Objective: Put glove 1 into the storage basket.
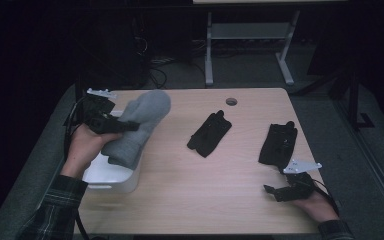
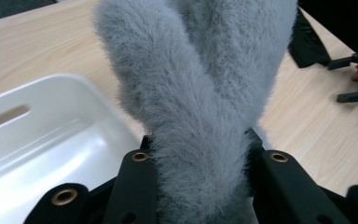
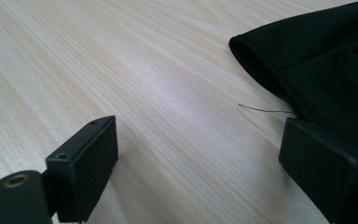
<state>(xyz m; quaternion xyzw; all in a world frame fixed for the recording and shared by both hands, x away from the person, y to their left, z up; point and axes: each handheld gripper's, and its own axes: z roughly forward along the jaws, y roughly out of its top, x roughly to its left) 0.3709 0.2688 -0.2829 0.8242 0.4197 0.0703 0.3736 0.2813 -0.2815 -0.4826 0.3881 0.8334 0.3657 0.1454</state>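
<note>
The left gripper [image 1: 122, 125] clamps a fuzzy grey sock [image 1: 137, 127], holding it in the air above the white bin [image 1: 111, 179] at the table's [image 1: 190, 190] left edge. The right gripper [image 1: 274, 192] rests with jaws wide apart and nothing between them, just beside a black glove [image 1: 278, 144]; another black glove [image 1: 209, 133] lies mid-table.

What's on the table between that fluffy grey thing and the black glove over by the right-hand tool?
One more black glove lies between the grey fuzzy glove and the far black glove; otherwise bare wood, as the high view shows.
</note>
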